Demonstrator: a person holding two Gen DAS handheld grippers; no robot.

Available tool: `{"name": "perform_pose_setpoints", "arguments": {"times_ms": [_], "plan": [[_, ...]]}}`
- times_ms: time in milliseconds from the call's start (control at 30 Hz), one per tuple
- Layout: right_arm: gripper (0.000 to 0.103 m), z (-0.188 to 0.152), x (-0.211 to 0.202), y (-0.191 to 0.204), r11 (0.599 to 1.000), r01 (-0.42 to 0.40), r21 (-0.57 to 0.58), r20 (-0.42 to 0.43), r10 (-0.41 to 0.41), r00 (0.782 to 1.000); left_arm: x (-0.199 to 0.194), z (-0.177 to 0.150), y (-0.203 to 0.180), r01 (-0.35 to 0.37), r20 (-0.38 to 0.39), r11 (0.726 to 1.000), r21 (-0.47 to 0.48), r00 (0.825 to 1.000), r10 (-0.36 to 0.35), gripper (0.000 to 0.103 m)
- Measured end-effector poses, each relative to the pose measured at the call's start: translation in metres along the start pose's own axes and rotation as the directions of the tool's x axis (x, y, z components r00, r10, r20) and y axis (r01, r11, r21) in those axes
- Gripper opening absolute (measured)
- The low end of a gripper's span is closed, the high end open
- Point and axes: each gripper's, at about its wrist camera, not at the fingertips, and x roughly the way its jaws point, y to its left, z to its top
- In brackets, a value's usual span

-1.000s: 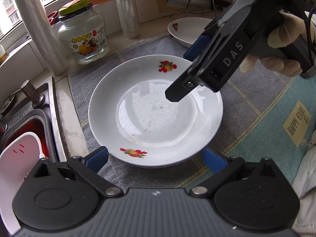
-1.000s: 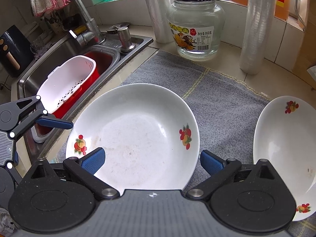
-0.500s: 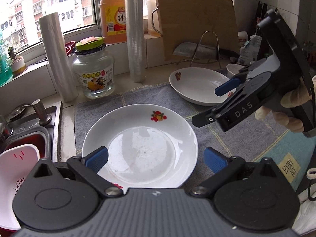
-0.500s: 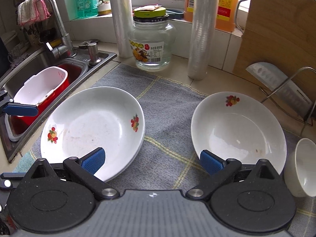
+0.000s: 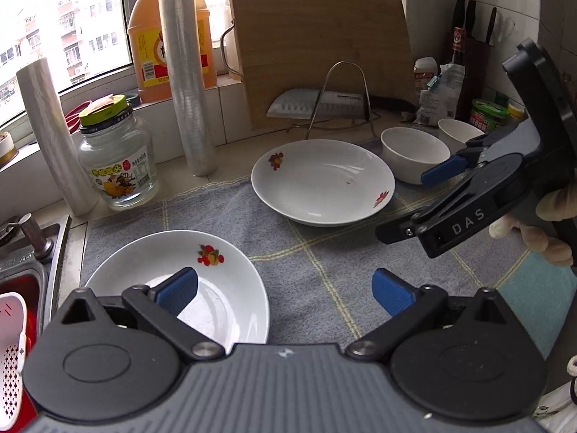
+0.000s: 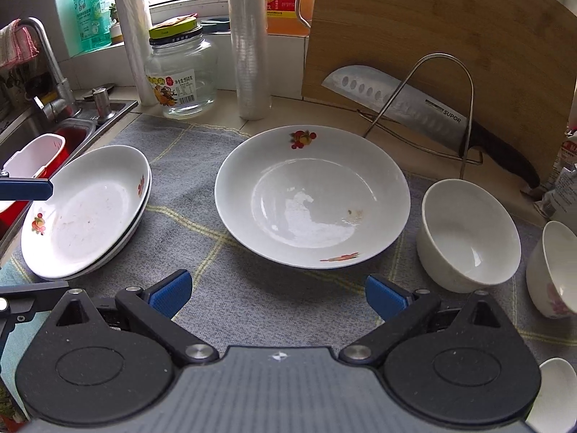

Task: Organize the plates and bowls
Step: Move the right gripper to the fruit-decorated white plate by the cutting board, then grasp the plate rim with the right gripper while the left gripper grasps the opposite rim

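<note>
Claws first: right claw (image 6: 277, 294) has its blue pads spread wide and holds nothing; it hovers low over the grey mat (image 6: 202, 227), pointed toward the back wall. Left claw (image 5: 285, 288) likewise spread and empty, its left pad over the near rim of the plate stack (image 5: 202, 274). Directly ahead of the right claw, just beyond its fingertips, lies the single plate (image 6: 310, 195), flat on the mat, near rim facing the claw, fruit print on the far rim. Round plate, so no long axis; approach is set by the near rim only. From the left claw this plate is further off, ahead and to the right, with the right claw in between. Judgement: right claw is the nearer one and is lined up on it. The stack, two plates by the doubled rim, lies to the left by the sink (image 6: 54, 133). White bowl (image 6: 468, 231) stands just right of the single plate, apart from it; a second bowl (image 6: 555, 270) beyond, at frame edge. Likely next step: pinch the near rim, carry left onto the stack. Risk: plate sliding on the mat before the pads bite.
</note>
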Motion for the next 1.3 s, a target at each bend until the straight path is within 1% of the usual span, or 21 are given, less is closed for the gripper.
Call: {"name": "perform_pose_setpoints", "arguments": {"times_ms": [100, 200, 300, 367, 433, 500, 567, 700, 833, 933, 1067, 1300], "plan": [[0.103, 0.002, -0.007, -0.013, 1.000, 0.005, -0.027, 0.014, -0.004, 1.000, 0.009, 0.007, -0.016, -0.032, 0.000, 0.999, -0.044, 0.999, 0.032, 0.102], [0.103, 0.006, -0.012, -0.028, 0.999, -0.029, -0.047, 0.022, 0.030, 0.999, 0.018, 0.012, -0.034, -0.075, 0.006, 0.996, -0.056, 0.997, 0.075, 0.102], [0.103, 0.012, -0.013, -0.040, 0.996, -0.037, -0.081, 0.027, 0.039, 0.999, 0.031, 0.018, -0.048, -0.093, -0.002, 0.992, -0.084, 0.996, 0.093, 0.102], [0.103, 0.017, -0.014, -0.050, 0.994, -0.059, -0.092, 0.024, 0.062, 0.998, 0.040, 0.021, -0.059, -0.096, -0.002, 0.992, -0.087, 0.995, 0.097, 0.102], [0.103, 0.022, -0.015, -0.059, 0.991, -0.090, -0.095, 0.023, 0.093, 0.995, 0.049, 0.022, -0.069, -0.122, -0.001, 0.990, -0.077, 0.993, 0.122, 0.102], [0.103, 0.029, -0.012, -0.066, 0.988, -0.119, -0.099, 0.013, 0.121, 0.993, 0.061, 0.024, -0.075, -0.135, -0.018, 0.987, -0.092, 0.991, 0.134, 0.102], [0.103, 0.037, -0.008, -0.071, 0.986, -0.131, -0.102, 0.014, 0.133, 0.991, 0.070, 0.025, -0.078, -0.134, -0.015, 0.985, -0.112, 0.991, 0.133, 0.102], [0.103, 0.055, 0.003, -0.077, 0.983, -0.151, -0.106, 0.004, 0.152, 0.988, 0.095, 0.028, -0.078, -0.141, -0.049, 0.981, -0.134, 0.990, 0.136, 0.102], [0.103, 0.073, 0.020, -0.080, 0.980, -0.171, -0.103, -0.033, 0.169, 0.985, 0.115, 0.029, -0.076, -0.153, -0.076, 0.978, -0.139, 0.987, 0.144, 0.102], [0.103, 0.083, 0.035, -0.081, 0.975, -0.192, -0.108, -0.071, 0.185, 0.980, 0.125, 0.028, -0.071, -0.142, -0.092, 0.976, -0.164, 0.988, 0.128, 0.102], [0.103, 0.091, 0.054, -0.082, 0.972, -0.199, -0.122, -0.114, 0.185, 0.976, 0.139, 0.025, -0.066, -0.146, -0.120, 0.975, -0.170, 0.985, 0.127, 0.102], [0.103, 0.105, 0.080, -0.089, 0.967, -0.218, -0.130, -0.166, 0.196, 0.967, 0.144, 0.026, -0.063, -0.128, -0.085, 0.978, -0.166, 0.990, 0.115, 0.102]]}}
